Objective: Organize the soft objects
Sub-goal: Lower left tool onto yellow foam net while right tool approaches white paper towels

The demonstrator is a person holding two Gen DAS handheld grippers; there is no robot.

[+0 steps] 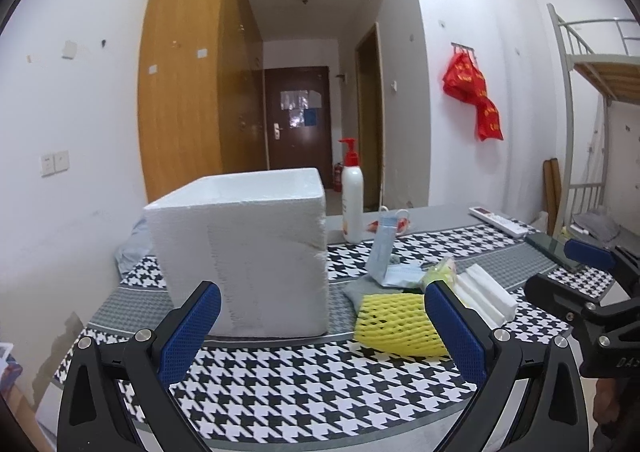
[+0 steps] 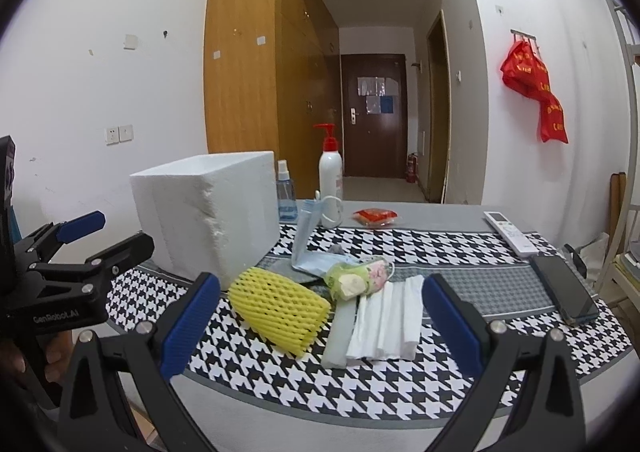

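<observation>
- My table [image 2: 400, 404], in its houndstooth cloth, carries everything I see.
- The foam box [image 1: 240, 252] stands upright at the table's left, open at the top; I cannot see inside it. It sits straight ahead of my left claw [image 1: 320, 328], just beyond the fingertips.
- My left claw is spread wide and holds nothing; the yellow net [image 1: 396, 328] lies just inside its right finger, beside the box's right face.
- My right claw [image 2: 320, 316] is likewise wide apart and empty. From its camera the net [image 2: 280, 312] lies between the fingers toward the left one, and the white tissues [image 2: 384, 320] lie between them toward the right one.
- A folded blue mask [image 2: 308, 240] leans up behind the net, near the box's corner.
- A floral bundle [image 2: 356, 276] rests touching the tissues' far end.
- A pump bottle [image 2: 331, 172] and a spray bottle [image 2: 285, 192] stand at the far edge behind the box.
- A phone [image 2: 564, 288] and a remote [image 2: 510, 232] lie to the right, well apart from the soft things.
- A red packet [image 2: 375, 217] lies near the far edge.
</observation>
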